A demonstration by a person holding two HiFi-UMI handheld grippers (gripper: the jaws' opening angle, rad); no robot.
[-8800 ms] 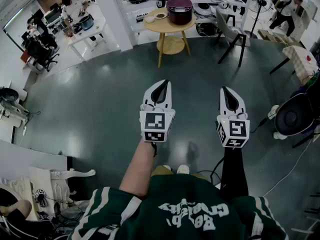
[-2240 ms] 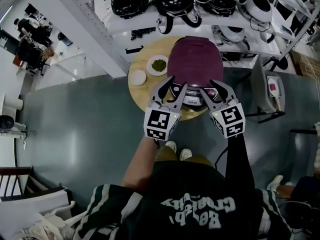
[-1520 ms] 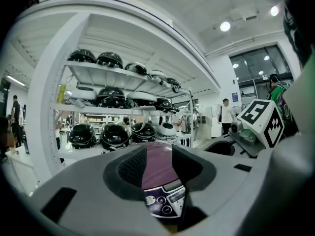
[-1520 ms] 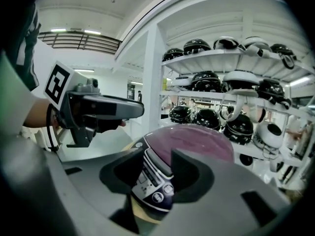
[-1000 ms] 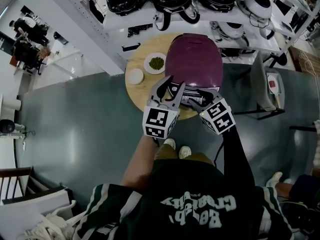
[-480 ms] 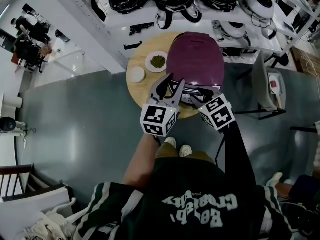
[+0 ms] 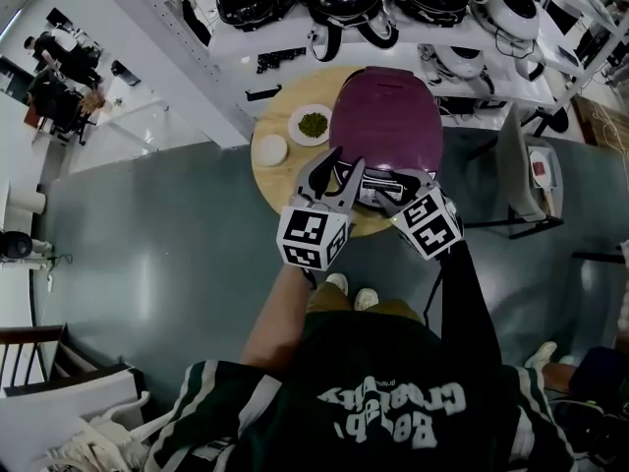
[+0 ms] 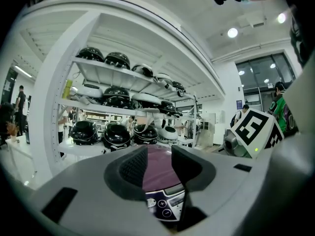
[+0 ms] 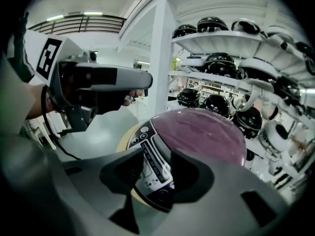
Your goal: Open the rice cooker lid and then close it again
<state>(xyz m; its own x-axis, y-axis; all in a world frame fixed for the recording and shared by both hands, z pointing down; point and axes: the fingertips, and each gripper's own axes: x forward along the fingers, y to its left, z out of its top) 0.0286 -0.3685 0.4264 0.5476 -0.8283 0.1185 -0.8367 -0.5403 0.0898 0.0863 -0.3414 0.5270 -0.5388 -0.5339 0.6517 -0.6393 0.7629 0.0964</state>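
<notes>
A purple rice cooker [image 7: 385,126] stands on a round wooden table [image 7: 267,180] with its lid down. Both grippers hover at its front control panel [image 7: 378,183]. My left gripper [image 7: 342,165] points almost level at the cooker's front left. It is open, and the purple lid [image 8: 157,173] and the panel buttons [image 8: 166,206] show through the gap. My right gripper [image 7: 388,200] tilts down over the panel [image 9: 151,167]. Its jaws are opening, and the pads stand apart from the panel and press on nothing. The purple lid [image 9: 202,132] lies beyond them.
A white dish of green grains [image 7: 312,123] and a small white bowl [image 7: 270,149] sit on the table's left side. White shelves [image 7: 285,42] behind hold several black and white cookers. A grey chair [image 7: 516,170] stands at the right. People sit far left [image 7: 59,67].
Since the earliest frame the person has walked up to the table. Over the last second both grippers have stayed at the cooker's front, and the right one has rolled slightly. The lid stays down.
</notes>
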